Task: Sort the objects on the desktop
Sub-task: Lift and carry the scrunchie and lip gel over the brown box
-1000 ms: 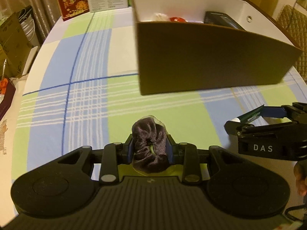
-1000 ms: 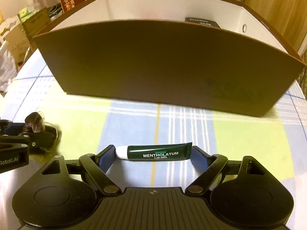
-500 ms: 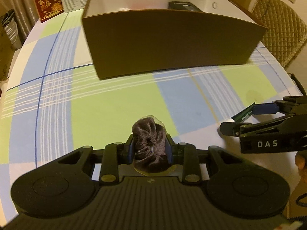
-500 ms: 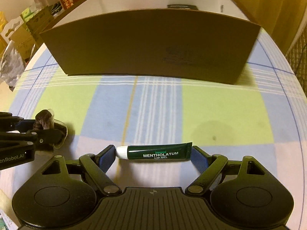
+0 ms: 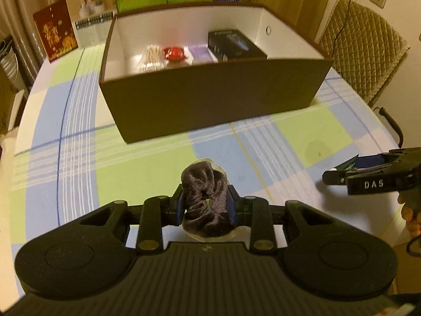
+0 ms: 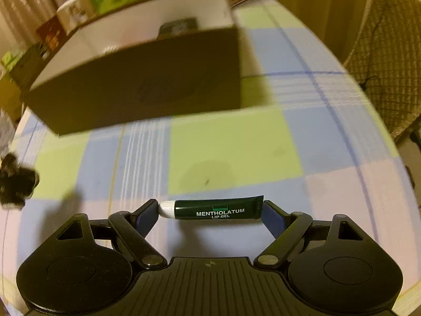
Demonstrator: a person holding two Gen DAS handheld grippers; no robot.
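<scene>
Ahead of both my hands, beyond a stretch of checked desk [image 5: 147,168], the brown box [image 5: 210,100] is sitting with its open top facing up, and that is the relation my coming move is hanging on: both loads are lying short of its near wall and, as I am judging it, have to go forward and over that rim before anything can be let go. My left gripper [image 5: 206,206] is pinching a dark velvet scrunchie [image 5: 206,200], its blue fingers [image 5: 180,206] pressed close on either side of the bunched fabric, which is standing up between them with a bit of clear wrapping showing around it. My right gripper [image 6: 210,210] is holding a dark green lip gel tube [image 6: 214,209] end to end, fingers [image 6: 272,218] spread wide, one against the white cap and the other against the crimped tail, so the tube's long axis is running straight across, roughly parallel to the box's near wall. From the left wrist view the box is lying almost dead ahead, with a black box [image 5: 234,44], a red item [image 5: 173,52] and a pale bundle already lying inside; from the right wrist view it is sitting ahead and off to the left. I am judging the left hand to be the better lined up of the two
</scene>
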